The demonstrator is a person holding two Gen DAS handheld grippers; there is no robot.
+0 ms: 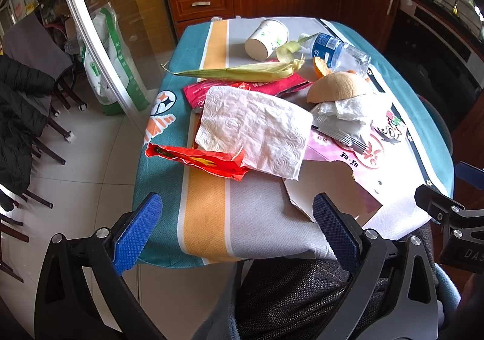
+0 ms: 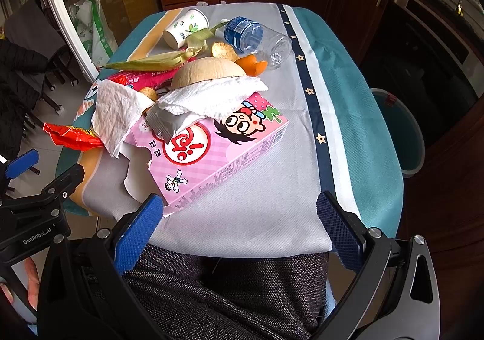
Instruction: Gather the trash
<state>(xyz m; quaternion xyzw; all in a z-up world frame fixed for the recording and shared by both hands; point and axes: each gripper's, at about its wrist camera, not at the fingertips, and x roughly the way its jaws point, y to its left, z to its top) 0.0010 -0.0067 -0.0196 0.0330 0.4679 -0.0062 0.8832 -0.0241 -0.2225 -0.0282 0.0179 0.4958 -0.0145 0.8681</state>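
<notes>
So, one view at a time:

Left wrist: left gripper (image 1: pixel 237 226) is held wide with nothing in it, low in frame at the table's near edge, probably staged for a first pick. Trash is heaped mid-frame: paper napkin (image 1: pixel 254 128) over red wrapper (image 1: pixel 196 160), corn husk (image 1: pixel 242 72) behind.

Right wrist: right gripper (image 2: pixel 236 226) is spread wide too, empty. Pink carton (image 2: pixel 217 152) is nearest, pinned under tissue (image 2: pixel 211 95). Blue bin (image 2: pixel 402 134) is seen at right, below the table.

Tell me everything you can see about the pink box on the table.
The pink box is flat printed cardboard with a checked pattern, a red-ringed white logo, strawberries and cartoon figures. Its near left end is torn open, a white flap sticking out. It lies flat on the tablecloth, angled across the near side. A silver wrapper and crumpled white tissue rest on its far end. Neither gripper touches it.
</notes>
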